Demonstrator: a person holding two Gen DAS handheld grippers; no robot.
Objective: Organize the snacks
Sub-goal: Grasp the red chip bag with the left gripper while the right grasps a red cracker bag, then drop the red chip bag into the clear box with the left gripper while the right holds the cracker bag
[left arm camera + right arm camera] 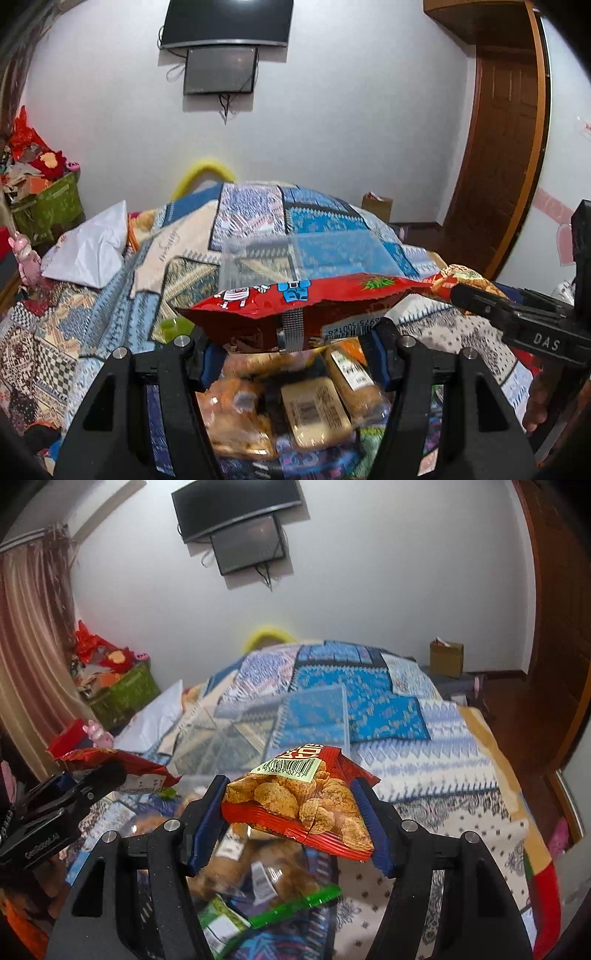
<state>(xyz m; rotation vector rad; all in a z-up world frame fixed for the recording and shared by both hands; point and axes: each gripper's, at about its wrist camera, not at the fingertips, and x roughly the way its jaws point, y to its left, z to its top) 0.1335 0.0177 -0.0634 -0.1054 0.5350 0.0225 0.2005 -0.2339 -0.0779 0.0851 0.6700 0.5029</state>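
In the left wrist view my left gripper (295, 343) is shut on a red snack packet (295, 302) with cartoon figures, held flat above the bed. In the right wrist view my right gripper (291, 797) is shut on a red packet of fried crisps (299, 797), barcode upward. Each gripper shows in the other view: the right gripper (480, 299) with its packet (461, 277), and the left gripper (103, 779) with its packet (122, 766). A clear plastic box (295, 258) (277, 723) stands open on the bed just beyond both. Below lies a pile of several wrapped snacks (314, 406) (258, 871).
The bed's patchwork cover (325, 210) (424, 746) stretches beyond the box. A white pillow (92, 251) lies at the left, with a green basket (48, 206) behind it. A cardboard box (446, 659) and a wooden door (498, 147) are at the right.
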